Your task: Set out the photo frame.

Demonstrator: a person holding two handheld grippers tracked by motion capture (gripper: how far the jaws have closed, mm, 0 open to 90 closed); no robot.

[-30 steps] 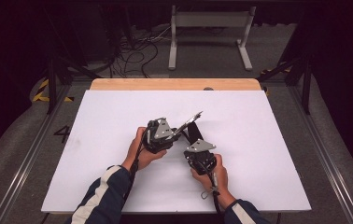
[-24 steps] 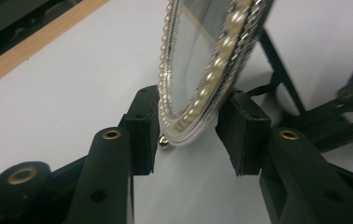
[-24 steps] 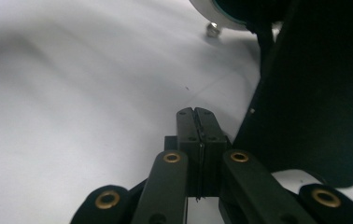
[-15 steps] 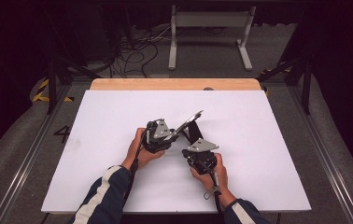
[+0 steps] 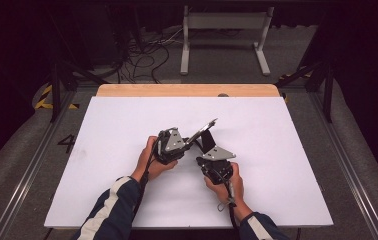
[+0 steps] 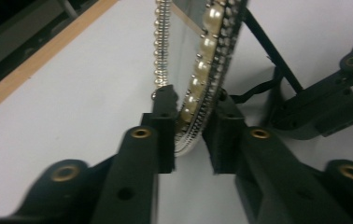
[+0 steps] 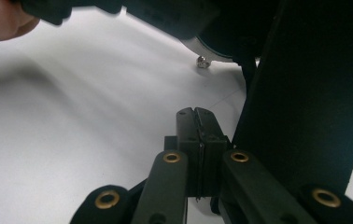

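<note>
Presently: one pearl-rimmed mirror (image 6: 202, 70) between my left gripper's (image 6: 191, 135) closing fingers, its black stand (image 7: 305, 107) beside my right gripper's (image 7: 197, 122) closed fingers; one white worktop (image 5: 127, 125).

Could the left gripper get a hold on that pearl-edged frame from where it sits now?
Probably yes. The left gripper already has the pearl-edged frame between its jaws, which have just been closing; nothing stands in the way. Whether both pads press on it yet I cannot tell.

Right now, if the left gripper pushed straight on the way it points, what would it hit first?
The left gripper already has the pearl-edged mirror frame between its jaws; going on, it would likely just slide further along that rim.
</note>
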